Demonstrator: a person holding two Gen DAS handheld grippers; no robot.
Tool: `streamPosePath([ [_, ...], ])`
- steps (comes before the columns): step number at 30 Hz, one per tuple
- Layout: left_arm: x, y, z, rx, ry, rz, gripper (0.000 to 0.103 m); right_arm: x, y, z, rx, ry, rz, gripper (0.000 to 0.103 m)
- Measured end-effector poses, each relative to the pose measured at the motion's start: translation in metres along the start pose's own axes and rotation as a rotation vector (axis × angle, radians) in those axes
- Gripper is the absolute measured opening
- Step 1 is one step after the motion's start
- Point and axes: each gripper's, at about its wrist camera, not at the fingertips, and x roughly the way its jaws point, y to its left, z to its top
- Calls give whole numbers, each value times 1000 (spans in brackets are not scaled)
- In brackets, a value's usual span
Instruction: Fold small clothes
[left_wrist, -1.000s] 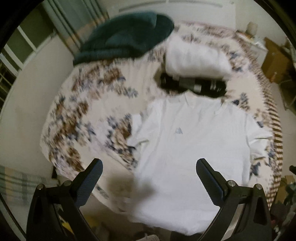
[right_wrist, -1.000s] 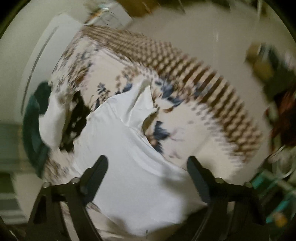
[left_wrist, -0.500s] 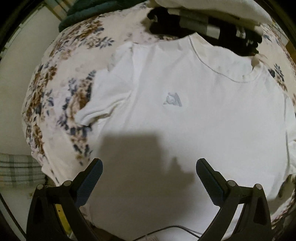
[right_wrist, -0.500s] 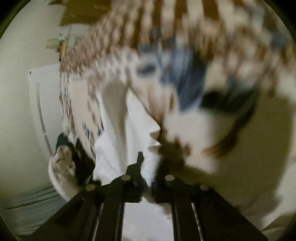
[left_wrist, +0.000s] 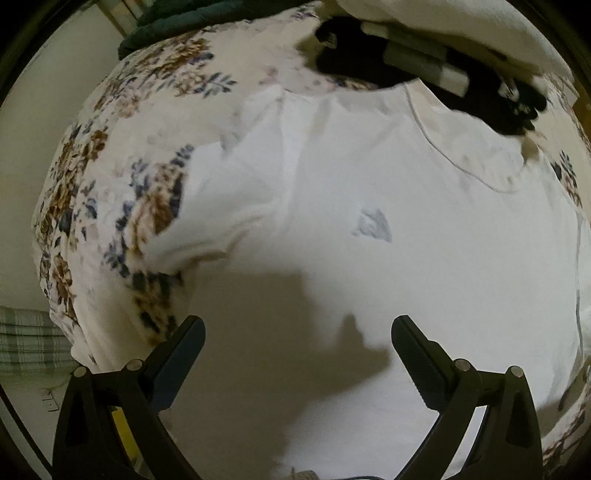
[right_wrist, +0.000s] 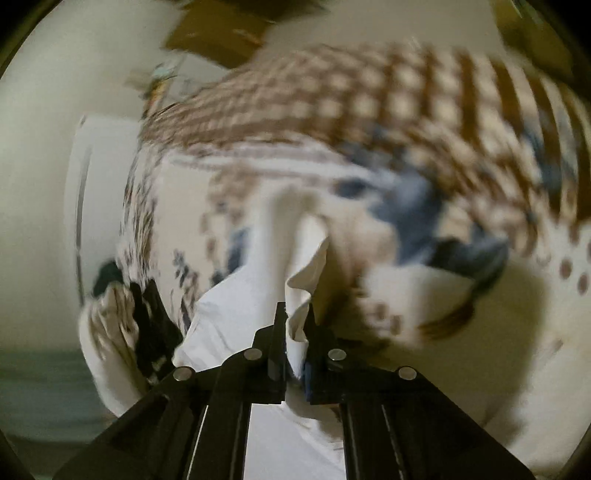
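white t-shirt (left_wrist: 369, 184) lies flat, chest up, on the floral bedspread (left_wrist: 122, 192). right gripper (right_wrist: 294, 325) is pinched tight on a sleeve edge (right_wrist: 299, 266); left gripper (left_wrist: 297, 354) hangs over the lower body, fingers wide apart, holding nothing. best to carry the sleeve inward low and even, left pinning or taking the hem. black-and-white clothes (left_wrist: 424, 62) touch the collar and a green blanket (left_wrist: 166, 22) sits farther back; the pile could snag the fold.
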Motion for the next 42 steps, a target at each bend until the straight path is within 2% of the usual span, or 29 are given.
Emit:
streamPosePath([
  [3,-1,19,2,-16,-24,14,103,-14,64,-25,-291,-47,-85,5],
  [6,-1,41,3,-34,-46,35,103,-3,141,-88,-700,-37,-164,5],
  [7,1,47,2,-39,-48,40,103,1,151,-106,-779,-29,-174,5],
  [9,5,63,1,-51,-44,53,103,24,174,-168,-1020,39,-211,5],
  [11,12,79,-2,-65,-29,65,103,52,178,-221,-1196,128,-265,6],
  [12,14,85,-3,-74,-24,69,103,61,170,-238,-1245,173,-292,7],
  [13,16,93,-5,-83,-19,72,103,76,162,-256,-1282,267,-323,11],
  [15,19,110,-7,-105,-13,73,103,87,152,-268,-1252,394,-332,30],
  [16,20,118,-8,-115,-10,70,103,77,146,-263,-1176,413,-292,34],
  [18,24,133,-7,-138,-6,47,103,61,139,-253,-1083,409,-256,54],
  [20,31,148,-3,-170,8,-1,103,39,129,-232,-964,389,-226,58],
  [23,51,175,6,-297,68,-167,103,24,117,-209,-868,373,-254,60],
  [26,77,201,14,-491,112,-387,103,28,111,-193,-816,377,-293,60],
  [28,101,210,19,-610,171,-520,101,29,103,-190,-773,384,-307,60],
  [30,120,211,22,-683,199,-603,98,32,101,-185,-736,387,-306,60],
  [31,127,210,23,-711,211,-620,96,32,100,-184,-718,385,-305,60],
  [32,134,210,26,-740,213,-637,93,31,99,-183,-706,381,-308,60],
  [34,138,210,31,-777,188,-648,65,32,100,-184,-688,373,-307,60],
  [35,136,209,35,-776,169,-644,28,32,100,-185,-682,370,-306,60],
  [36,130,207,41,-760,147,-636,1,31,100,-185,-677,365,-308,60],
  [38,113,203,52,-716,66,-595,3,29,101,-186,-674,350,-311,60],
  [41,69,182,71,-533,-100,-484,3,31,104,-189,-677,337,-319,60],
  [42,54,173,75,-469,-152,-473,3,29,103,-187,-677,334,-322,60],
])
